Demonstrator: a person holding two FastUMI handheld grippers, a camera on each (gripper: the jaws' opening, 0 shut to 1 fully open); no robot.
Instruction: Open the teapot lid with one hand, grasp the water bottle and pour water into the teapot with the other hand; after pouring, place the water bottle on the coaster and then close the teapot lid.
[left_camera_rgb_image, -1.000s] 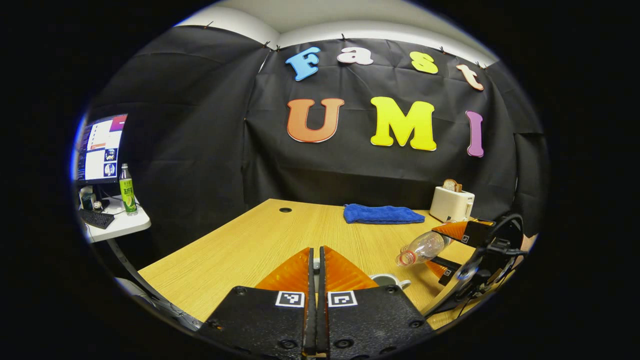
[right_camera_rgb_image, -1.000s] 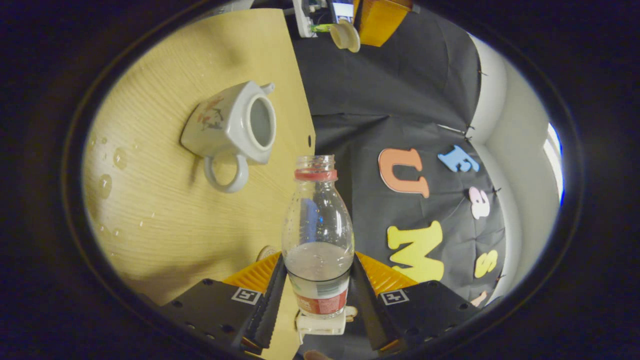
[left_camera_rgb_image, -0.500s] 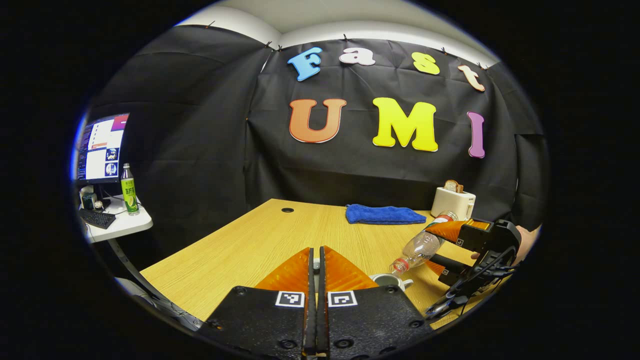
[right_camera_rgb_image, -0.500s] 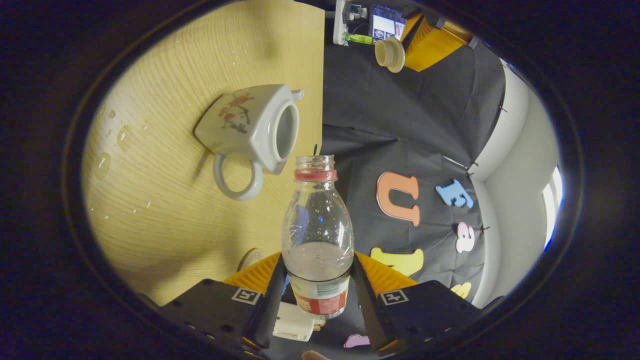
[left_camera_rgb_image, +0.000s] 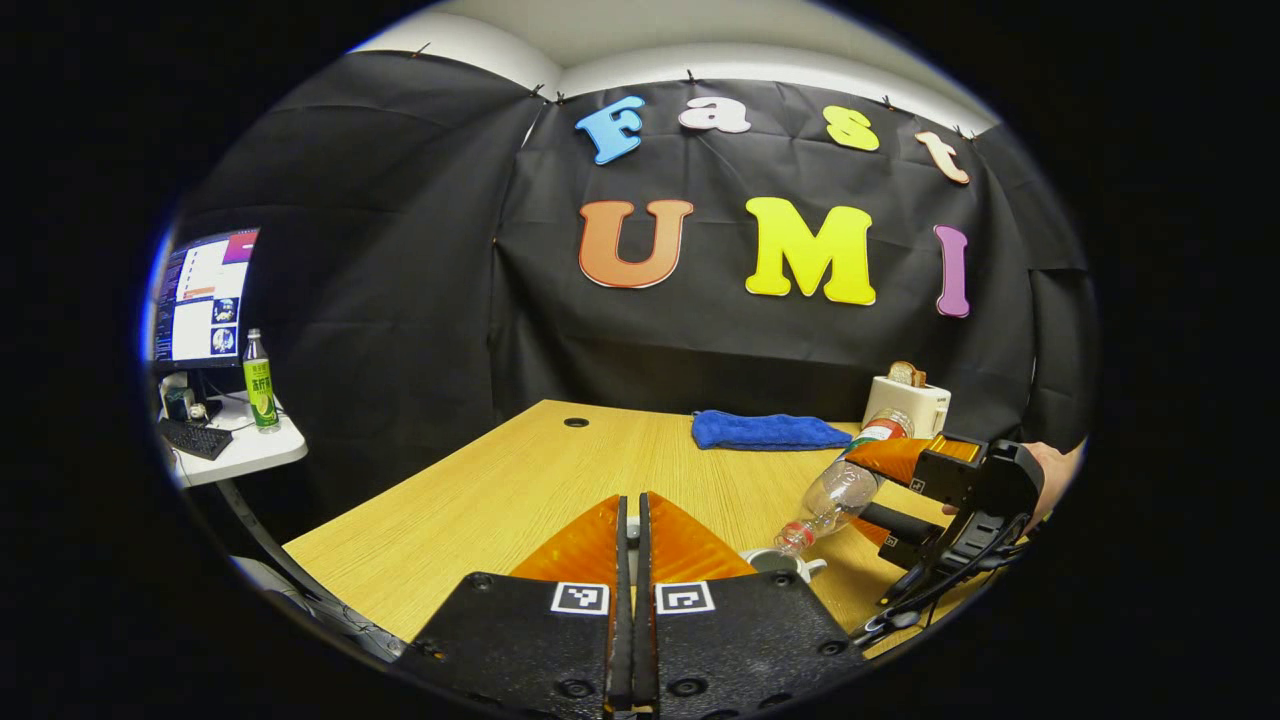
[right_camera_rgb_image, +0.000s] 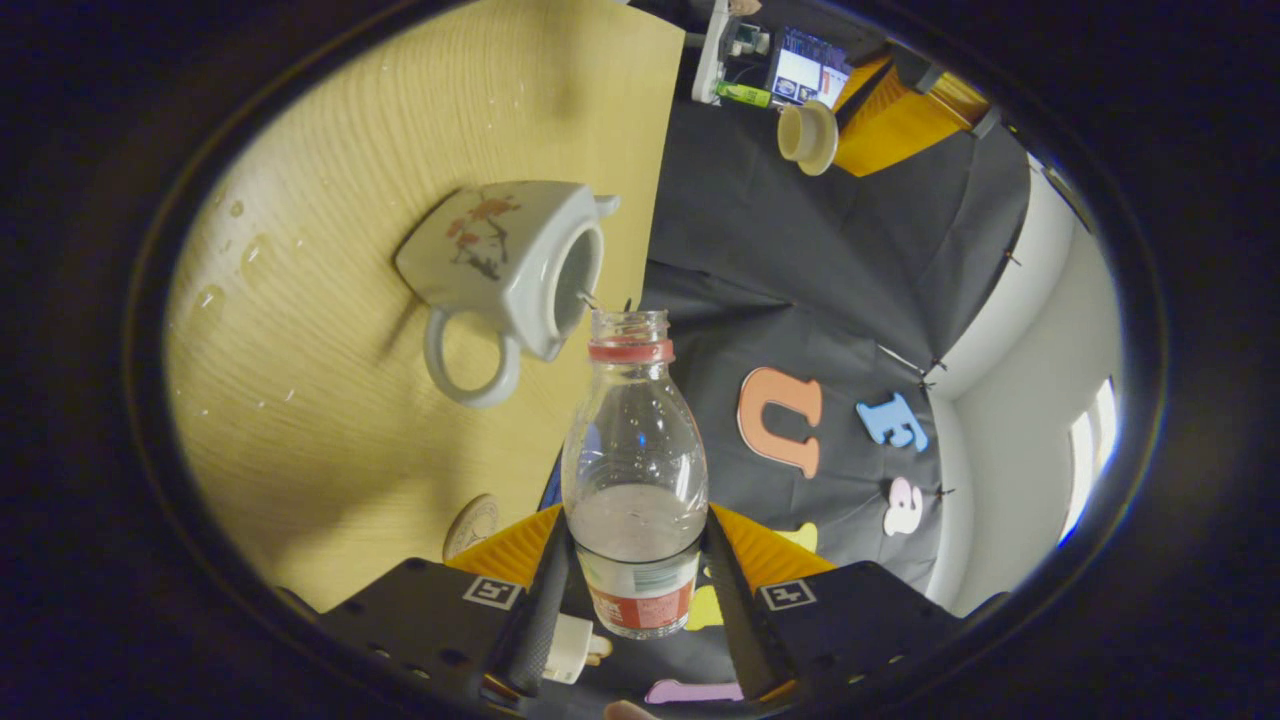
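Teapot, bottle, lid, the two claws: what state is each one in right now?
Teapot: upright on the table, lid off, mouth open.
Water bottle: uncapped, tilted, neck at the teapot's mouth, part full.
Lid: lifted off, held by the left gripper.
Right gripper: clamped on the bottle.
Toaster: bread sticking up.
Blue cloth: folded flat.

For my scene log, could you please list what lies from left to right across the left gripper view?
Monitor → green bottle → blue towel → water bottle → toaster → right gripper.
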